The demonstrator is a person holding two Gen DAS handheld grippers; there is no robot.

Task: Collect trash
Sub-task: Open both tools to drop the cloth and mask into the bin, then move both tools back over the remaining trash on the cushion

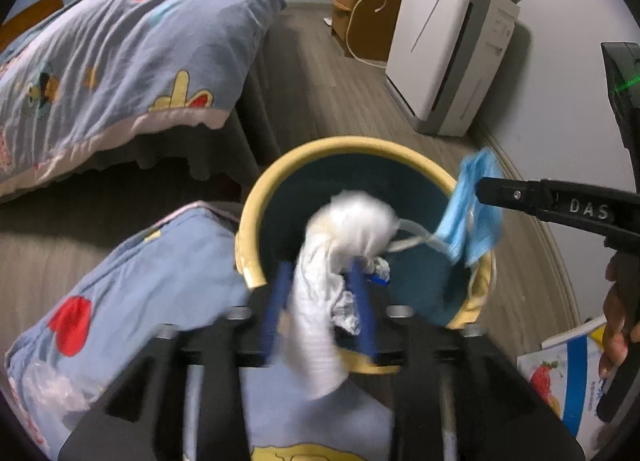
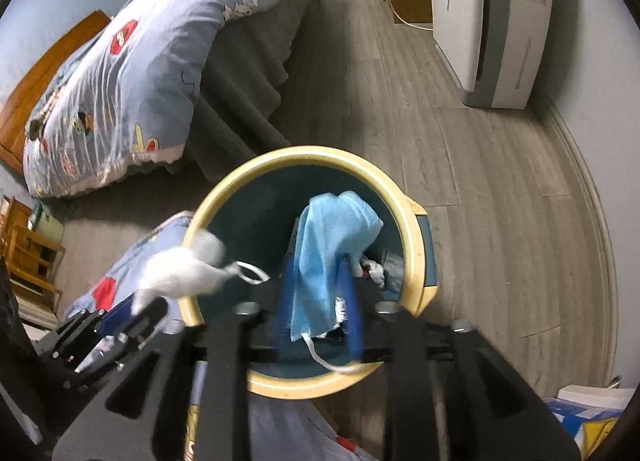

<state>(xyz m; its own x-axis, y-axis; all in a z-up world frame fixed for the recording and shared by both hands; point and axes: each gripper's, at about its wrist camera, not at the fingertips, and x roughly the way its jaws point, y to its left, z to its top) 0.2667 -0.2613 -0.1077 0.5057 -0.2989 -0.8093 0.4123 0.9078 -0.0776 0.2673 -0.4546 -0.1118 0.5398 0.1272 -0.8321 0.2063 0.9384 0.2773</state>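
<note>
Above the round trash bin [image 1: 256,197], which stands on the wooden floor [image 1: 304,73] between the bed [image 1: 120,45] and the wall, I hold both my grippers. My left gripper [image 1: 320,293] has its blue fingers [image 1: 276,301] spread apart, and the crumpled white tissue [image 1: 344,229] hangs loose between them, blurred, over the dark inside of the bin; the fingers do not seem to press it. My right gripper [image 2: 320,297] is also parted, and the blue face mask [image 2: 332,245] drapes between its fingers, with one white ear loop [image 2: 328,361] hanging down across the near rim. Whether a pad touches the mask at all, I cannot tell. In the bottom of the bin lies some crumpled silver-looking trash [image 2: 376,269], against the far right wall. The yellow rim [image 2: 280,157] is free all around on the far side, and the floor behind it, up to the white appliance [image 2: 492,21], is open. On the near left side a corner of the blue quilt [image 1: 152,269] comes right to the rim, so there the room is narrow. Near the right edge, by the wall, a printed carton [image 1: 568,377] stands on the floor.
</note>
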